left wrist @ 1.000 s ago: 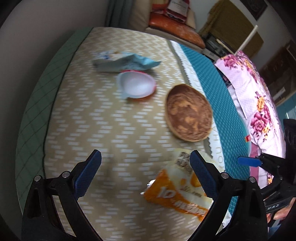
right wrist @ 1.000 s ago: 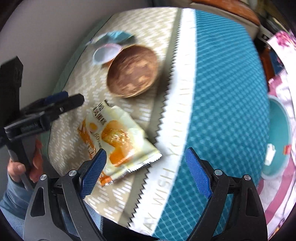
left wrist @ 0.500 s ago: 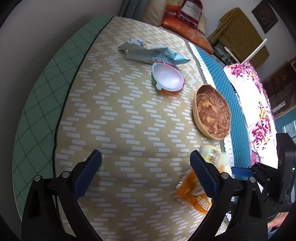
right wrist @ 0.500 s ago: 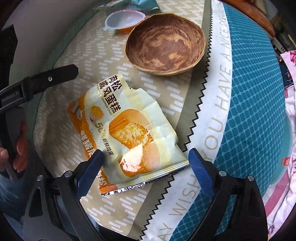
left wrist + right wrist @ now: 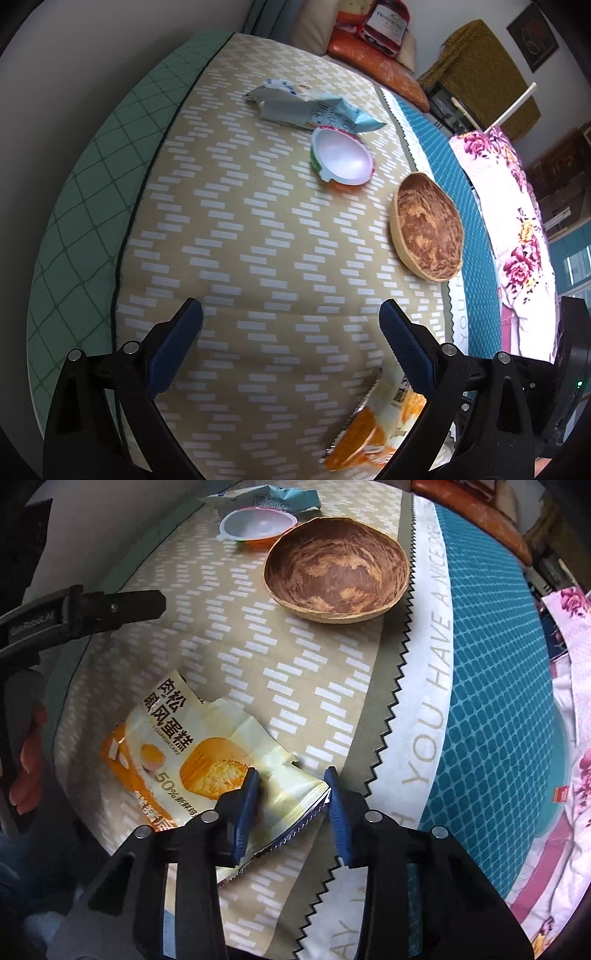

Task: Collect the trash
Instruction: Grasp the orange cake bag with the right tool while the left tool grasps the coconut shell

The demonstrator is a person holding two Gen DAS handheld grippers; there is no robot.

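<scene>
Closing on the cake wrapper (image 5: 207,760), right gripper (image 5: 291,794) straddles its corner; left gripper (image 5: 291,332) gapes empty; coconut bowl (image 5: 336,568) holds 0 items, yogurt cup (image 5: 256,524) and blue packet (image 5: 269,496) beyond it.

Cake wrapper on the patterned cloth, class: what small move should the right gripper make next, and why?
Probably finish closing, then lift. The right gripper is closing with the cake wrapper's crinkled corner between its jaws, but the far pad seems barely to touch the foil edge. The wrapper lies on the tablecloth; the wooden bowl sits empty beyond.
</scene>
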